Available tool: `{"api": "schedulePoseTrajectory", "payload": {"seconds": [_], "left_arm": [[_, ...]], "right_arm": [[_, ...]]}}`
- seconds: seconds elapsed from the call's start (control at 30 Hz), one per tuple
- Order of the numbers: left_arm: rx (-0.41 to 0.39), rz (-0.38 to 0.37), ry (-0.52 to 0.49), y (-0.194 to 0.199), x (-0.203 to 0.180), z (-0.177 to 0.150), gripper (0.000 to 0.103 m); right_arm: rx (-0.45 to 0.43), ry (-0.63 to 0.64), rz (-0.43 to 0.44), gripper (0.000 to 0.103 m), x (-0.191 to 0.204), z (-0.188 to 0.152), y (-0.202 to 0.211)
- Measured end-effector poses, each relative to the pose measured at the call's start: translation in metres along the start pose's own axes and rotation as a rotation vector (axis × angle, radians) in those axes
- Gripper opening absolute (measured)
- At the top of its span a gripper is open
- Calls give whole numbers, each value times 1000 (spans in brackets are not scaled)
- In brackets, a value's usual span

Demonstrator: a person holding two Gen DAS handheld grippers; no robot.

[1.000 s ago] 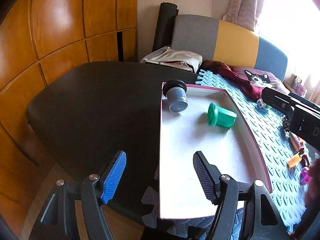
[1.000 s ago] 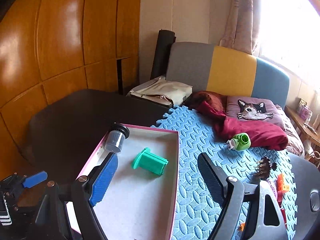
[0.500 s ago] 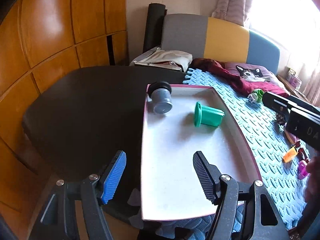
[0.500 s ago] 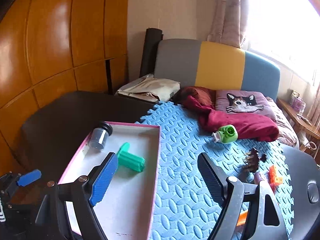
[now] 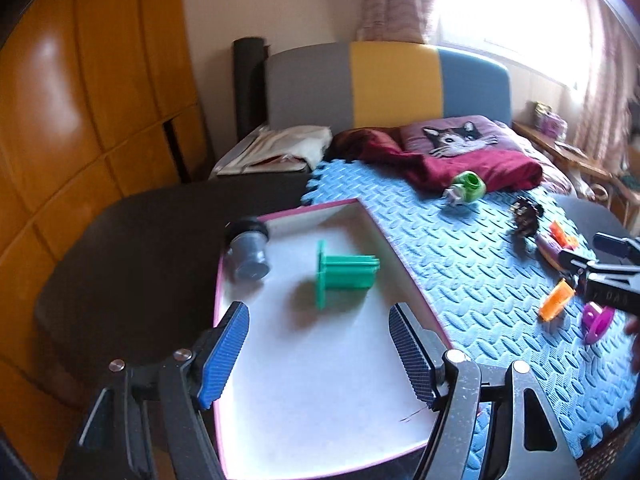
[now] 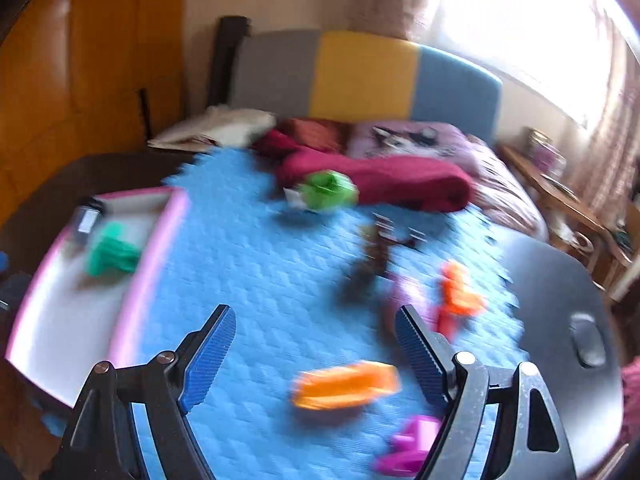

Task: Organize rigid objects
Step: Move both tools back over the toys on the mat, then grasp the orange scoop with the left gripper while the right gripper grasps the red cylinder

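Toys [image 6: 344,386] blurred, right gripper [image 6: 316,350] fingers apart above.

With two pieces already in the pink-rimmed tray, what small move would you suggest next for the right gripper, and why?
Probably lower the right gripper onto the flat orange plastic block lying just ahead of it on the blue foam mat. Its jaws are open and empty, while the pink-rimmed white tray holds only the green plastic spool and grey capped jar.

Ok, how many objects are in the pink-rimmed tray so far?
2: a grey black-capped cylinder lying in the tray's far left corner, and a green flanged spool on its side beside it. None seems hidden.
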State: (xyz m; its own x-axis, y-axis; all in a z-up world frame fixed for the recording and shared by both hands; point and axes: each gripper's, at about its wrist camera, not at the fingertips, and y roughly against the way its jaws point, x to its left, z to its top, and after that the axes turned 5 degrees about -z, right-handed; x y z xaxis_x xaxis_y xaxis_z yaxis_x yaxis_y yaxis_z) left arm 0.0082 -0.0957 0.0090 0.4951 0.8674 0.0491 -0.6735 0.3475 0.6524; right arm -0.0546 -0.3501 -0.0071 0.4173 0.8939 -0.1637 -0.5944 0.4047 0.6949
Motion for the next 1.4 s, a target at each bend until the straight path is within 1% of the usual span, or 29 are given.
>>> {"api": "schedulePoseTrajectory", "payload": {"seconds": [0.13, 0.2, 0.27, 0.37, 0.5, 0.67, 0.77, 0.87, 0.97, 1.03, 1.17, 1.27, 1.4], "left_arm": [[-9, -14, -68, -1, -21, 6, 73], [-10, -23, -95, -3, -32, 8, 73], [-10, -31, -123, -5, -42, 10, 73], [-8, -45, -156, -7, -57, 12, 73], [-6, -62, -189, -8, -71, 13, 73], [13, -87, -219, -17, -89, 14, 73], [36, -124, -222, -26, -101, 16, 73], [46, -176, -239, -33, -116, 18, 73], [67, -257, -264, -40, -135, 19, 73], [78, -297, -286, -44, -147, 20, 73], [103, -382, -363, -56, -178, 17, 73], [105, -418, -433, -64, -201, 14, 73], [129, -463, -471, -80, -222, 16, 73]], "right_arm": [[44, -101, -58, 83, -57, -11, -10], [57, -173, -68, 83, -84, -17, -13], [67, -250, -58, 83, -103, -22, -17], [66, -360, -16, 83, -123, -25, -18], [64, -413, 11, 83, -133, -23, -19], [63, -443, 38, 83, -135, -23, -19], [68, -456, 62, 83, -136, -24, -20], [65, -479, 72, 83, -140, -25, -19], [68, -505, 87, 83, -144, -27, -20], [69, -513, 91, 83, -145, -27, -20], [64, -526, 96, 83, -148, -27, -19], [55, -546, 99, 83, -152, -28, -18], [55, -588, 115, 83, -159, -30, -18]]}}
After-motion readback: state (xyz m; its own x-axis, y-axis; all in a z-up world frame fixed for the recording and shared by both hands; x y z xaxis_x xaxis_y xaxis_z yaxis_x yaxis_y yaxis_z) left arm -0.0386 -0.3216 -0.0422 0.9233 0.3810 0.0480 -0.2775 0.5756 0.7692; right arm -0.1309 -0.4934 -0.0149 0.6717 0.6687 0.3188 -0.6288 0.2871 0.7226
